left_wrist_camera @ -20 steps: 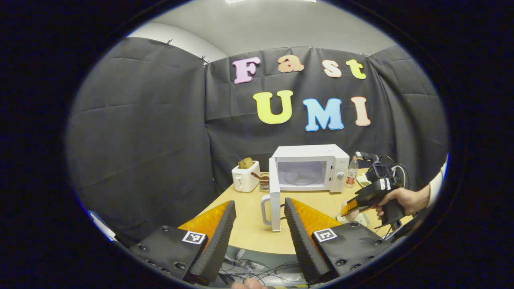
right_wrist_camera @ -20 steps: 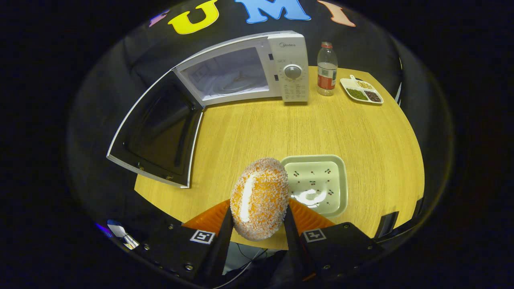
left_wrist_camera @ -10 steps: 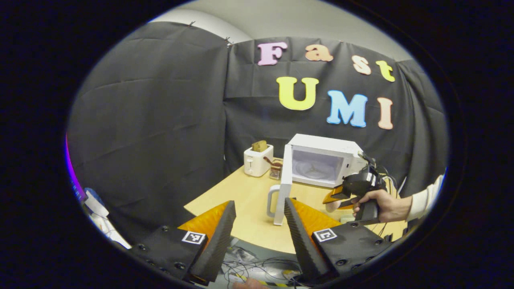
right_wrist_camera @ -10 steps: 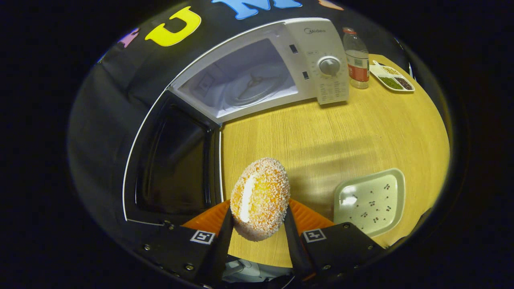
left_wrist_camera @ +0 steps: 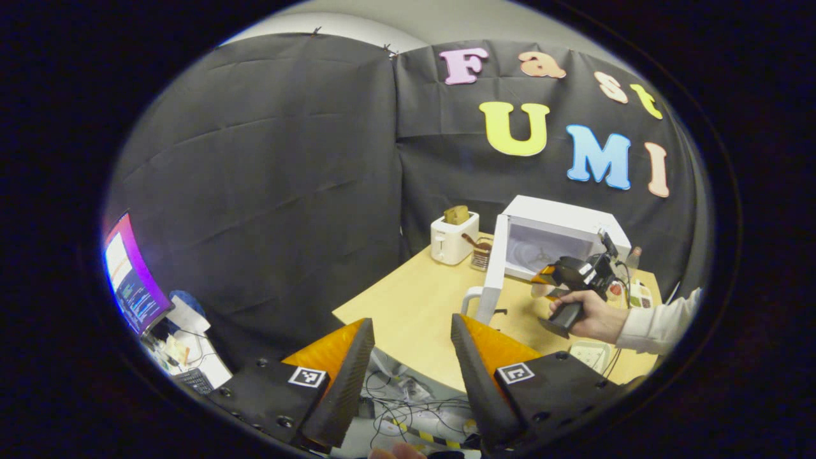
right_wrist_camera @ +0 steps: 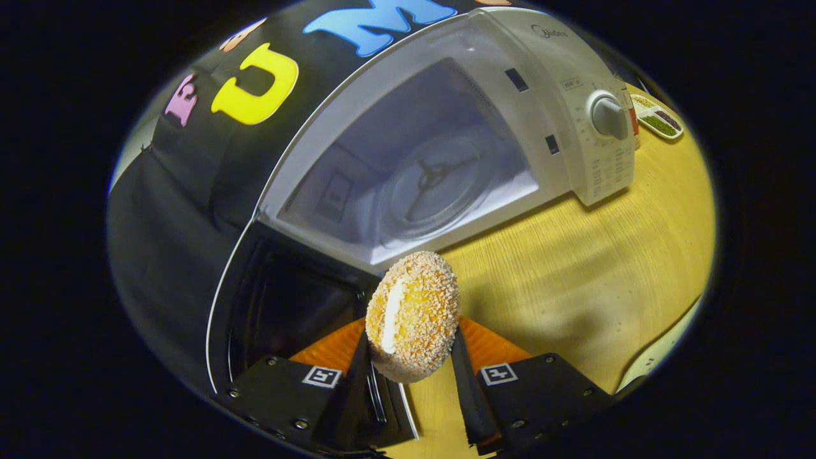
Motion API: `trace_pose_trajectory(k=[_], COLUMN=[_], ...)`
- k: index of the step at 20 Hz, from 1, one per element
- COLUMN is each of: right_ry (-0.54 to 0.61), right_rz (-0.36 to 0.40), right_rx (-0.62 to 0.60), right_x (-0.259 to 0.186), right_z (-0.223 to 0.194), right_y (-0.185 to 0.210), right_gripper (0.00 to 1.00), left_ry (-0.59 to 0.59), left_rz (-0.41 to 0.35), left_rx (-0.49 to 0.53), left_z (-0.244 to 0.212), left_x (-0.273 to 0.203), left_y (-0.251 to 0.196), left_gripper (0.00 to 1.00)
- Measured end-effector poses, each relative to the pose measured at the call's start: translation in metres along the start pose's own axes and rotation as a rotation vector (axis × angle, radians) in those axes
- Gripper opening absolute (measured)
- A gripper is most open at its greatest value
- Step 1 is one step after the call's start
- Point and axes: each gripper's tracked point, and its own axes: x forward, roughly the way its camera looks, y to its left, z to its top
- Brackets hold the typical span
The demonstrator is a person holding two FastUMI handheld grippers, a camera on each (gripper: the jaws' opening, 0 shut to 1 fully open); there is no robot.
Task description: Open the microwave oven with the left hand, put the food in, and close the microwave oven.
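Observation:
A white microwave [right_wrist_camera: 574, 83] stands on the wooden table [right_wrist_camera: 574, 268] with its door [right_wrist_camera: 280, 312] swung wide to the left. Its lit chamber shows a glass turntable [right_wrist_camera: 440, 185]. My right gripper [right_wrist_camera: 411, 357] is shut on a round crumb-coated bun [right_wrist_camera: 413, 315], held just before the chamber's front edge. In the left gripper view, my left gripper [left_wrist_camera: 408, 347] hangs open and holds nothing, well back off the table's near corner. There the microwave [left_wrist_camera: 561, 233] is far off, with the right gripper [left_wrist_camera: 561, 275] held by a hand [left_wrist_camera: 590, 319] at its mouth.
A white toaster [left_wrist_camera: 454, 237] and a small cup [left_wrist_camera: 481, 255] stand left of the microwave. A divided dish of beans [right_wrist_camera: 660, 118] lies right of the microwave. A monitor [left_wrist_camera: 131, 284], cluttered desk and floor cables [left_wrist_camera: 408, 417] lie below left of the table.
The right gripper has carried the bun forward to the microwave's mouth; the plate has dropped out of its view. The left gripper has drawn back and swung left, so the table looks smaller.

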Motion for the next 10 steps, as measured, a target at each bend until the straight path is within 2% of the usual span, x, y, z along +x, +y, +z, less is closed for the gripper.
trace_pose_trajectory(k=[3, 10], right_ry=[-0.107, -0.244], right_rz=[0.032, -0.06], right_rx=[0.104, 0.162], right_x=[0.034, 0.091], right_z=[0.032, 0.067], right_y=[0.015, 0.017], right_gripper=[0.64, 0.68], left_ry=[0.048, 0.1], left_rz=[0.041, 0.102], left_rx=[-0.026, -0.021], left_z=[-0.013, -0.025], left_x=[-0.005, -0.014], left_y=[-0.001, 0.002], left_gripper=[0.87, 0.87])
